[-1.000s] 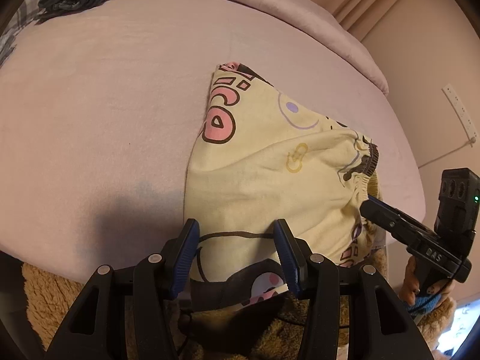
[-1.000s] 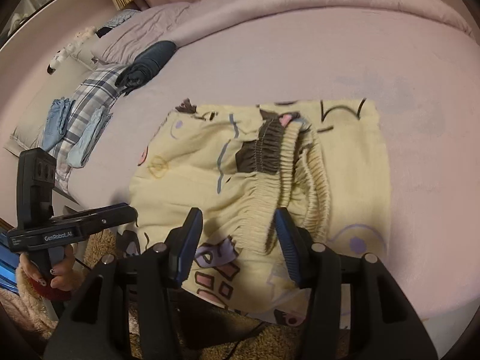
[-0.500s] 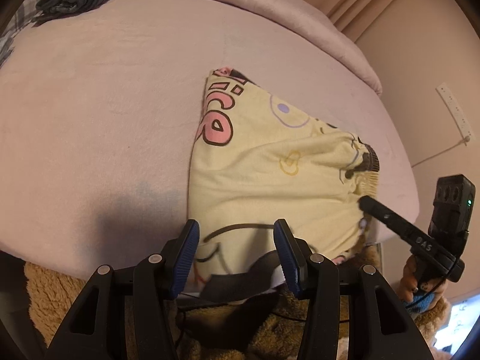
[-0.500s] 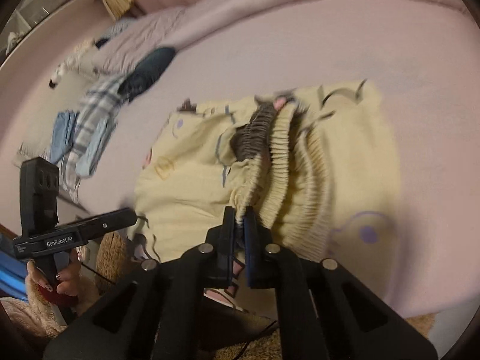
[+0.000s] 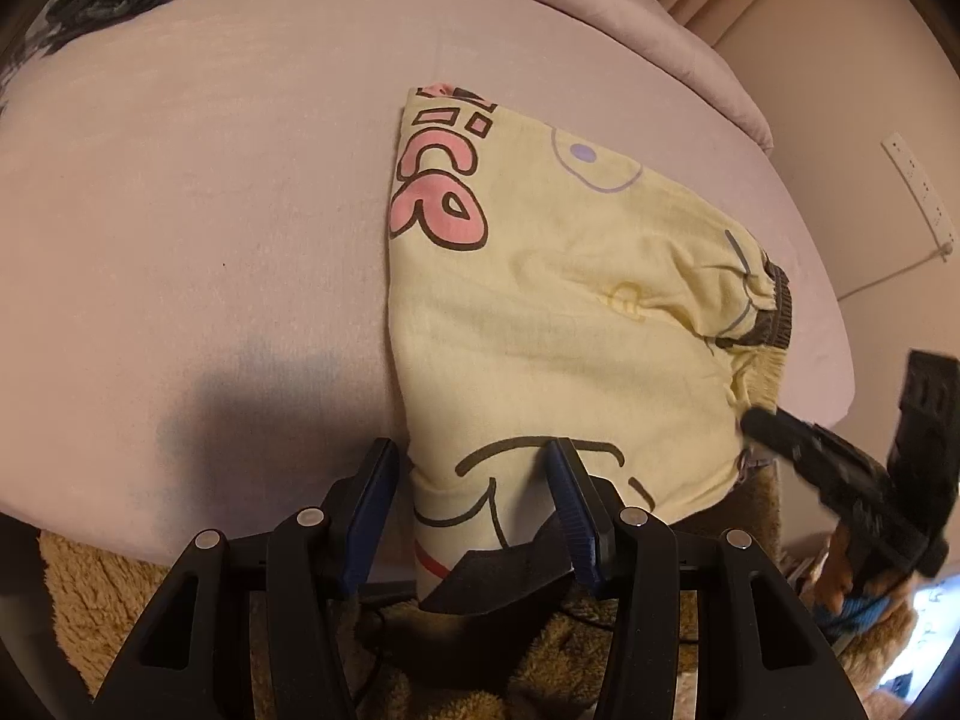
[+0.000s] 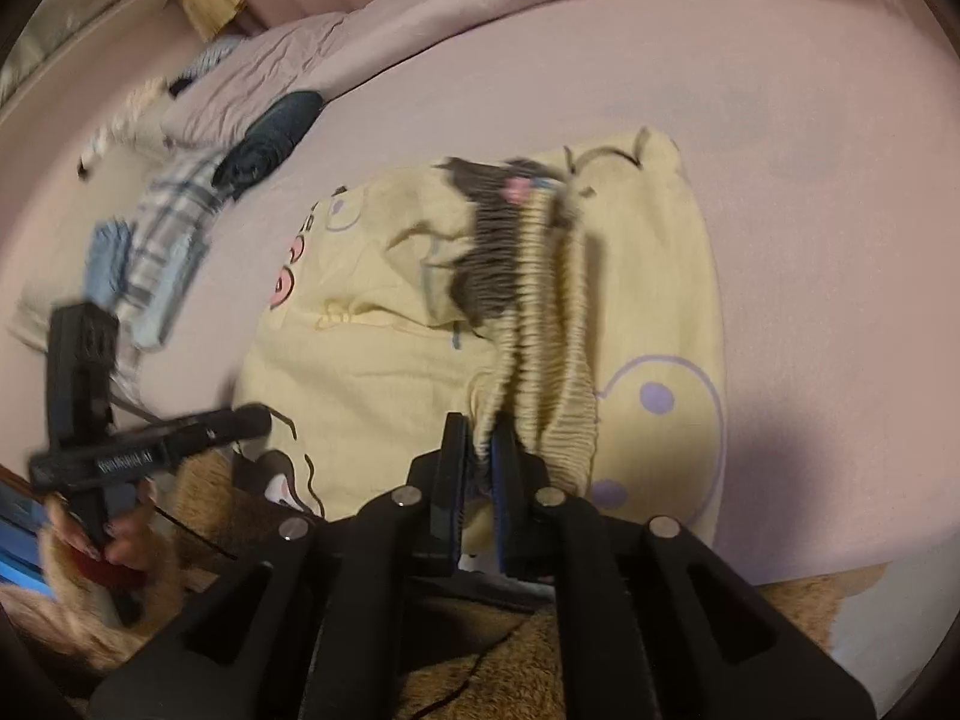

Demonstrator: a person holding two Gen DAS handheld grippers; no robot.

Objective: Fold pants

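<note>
Right gripper (image 6: 478,468): jaws just eased slightly, pads nipping the pants' gathered waistband (image 6: 528,324); grip deeper before lifting. Left gripper (image 5: 474,510): jaws apart astride the near hem, gripping nothing. Pants (image 5: 558,324): half-folded at the bed (image 5: 198,192) edge.

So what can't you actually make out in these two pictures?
- Right wrist view: motion blur smears the pants and the clothes pile; individual pieces there can't be told apart.
- Right gripper: waistband sits between the narrow jaws, which have just been opening; whether the pads press is unclear.
- Left wrist view: left gripper covers the pants' near edge.
</note>
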